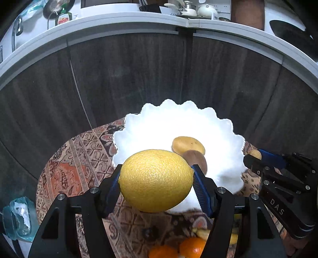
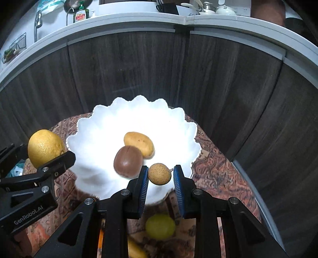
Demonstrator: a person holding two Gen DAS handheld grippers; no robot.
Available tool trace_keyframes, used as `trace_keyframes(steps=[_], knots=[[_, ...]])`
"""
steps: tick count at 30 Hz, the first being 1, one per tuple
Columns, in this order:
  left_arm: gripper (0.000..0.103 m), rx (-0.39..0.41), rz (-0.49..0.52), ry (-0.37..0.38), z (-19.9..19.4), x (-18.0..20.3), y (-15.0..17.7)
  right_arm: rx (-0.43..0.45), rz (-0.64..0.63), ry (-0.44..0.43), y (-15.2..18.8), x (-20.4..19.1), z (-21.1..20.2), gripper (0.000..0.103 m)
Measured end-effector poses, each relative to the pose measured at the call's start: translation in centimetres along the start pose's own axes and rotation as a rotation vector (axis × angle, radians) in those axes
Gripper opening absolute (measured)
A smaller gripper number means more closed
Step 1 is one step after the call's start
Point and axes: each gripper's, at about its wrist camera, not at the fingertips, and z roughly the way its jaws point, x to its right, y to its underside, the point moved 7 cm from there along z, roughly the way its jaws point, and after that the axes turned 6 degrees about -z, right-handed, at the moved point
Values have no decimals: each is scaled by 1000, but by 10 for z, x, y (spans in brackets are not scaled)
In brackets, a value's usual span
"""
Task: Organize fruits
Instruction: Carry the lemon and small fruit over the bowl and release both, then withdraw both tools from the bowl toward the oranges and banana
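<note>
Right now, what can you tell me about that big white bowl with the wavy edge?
The white scalloped-rim bowl looks like glossy ceramic or glass, glaring under the light. It sits upright on a patterned reddish cloth. Inside lie a yellow-tan oval fruit and a brown kiwi-like fruit, touching each other. The right gripper holds a small speckled round fruit over its near rim.

A dish soap bottle (image 2: 80, 15) and white teapot (image 2: 225, 10) stand on the countertop (image 2: 139, 20).

— Left gripper (image 1: 156, 179)?
— Raised, blue pads pinched on either side of a large yellow fruit (image 1: 156, 179).
— Right gripper (image 2: 160, 174)?
— Level beside it, fingers closed on a small round brown fruit (image 2: 159, 174).
</note>
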Motion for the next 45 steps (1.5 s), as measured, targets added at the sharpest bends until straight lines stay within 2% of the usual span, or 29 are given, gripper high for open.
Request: trace_keyframes(steps=[11,19,20,22,25,27,30,32,39,45], knots=[[66,-43,1,-11,37,-1,0,-48,20,-19,-4,2,35,27],[67,-42,18,-33,40,-5,1,-45,9,-9,-8,1,40,27],[68,-25,23,-39,37,-6,-1,-43,5,-5,-9,1,39,28],[76,-5,27,-52,31,-6,-6,-40,7,-2,-9,1,38,29],[80,19,35,-67,24,-7,-12,-26,21,8,-10,4,34,47],[83,28,39,-76,19,-8,-15,3,25,20,-13,5,27,64],[84,33,29,-74,13,-9,-17,38,27,55,-17,8,17,77],[88,43,26,-76,7,-8,-18,58,35,72,-20,10,9,83],[94,96,20,-64,-17,-3,-20,105,45,79,-30,15,-16,84],[95,127,30,-74,-40,1,-23,139,44,69,-32,16,-41,84]])
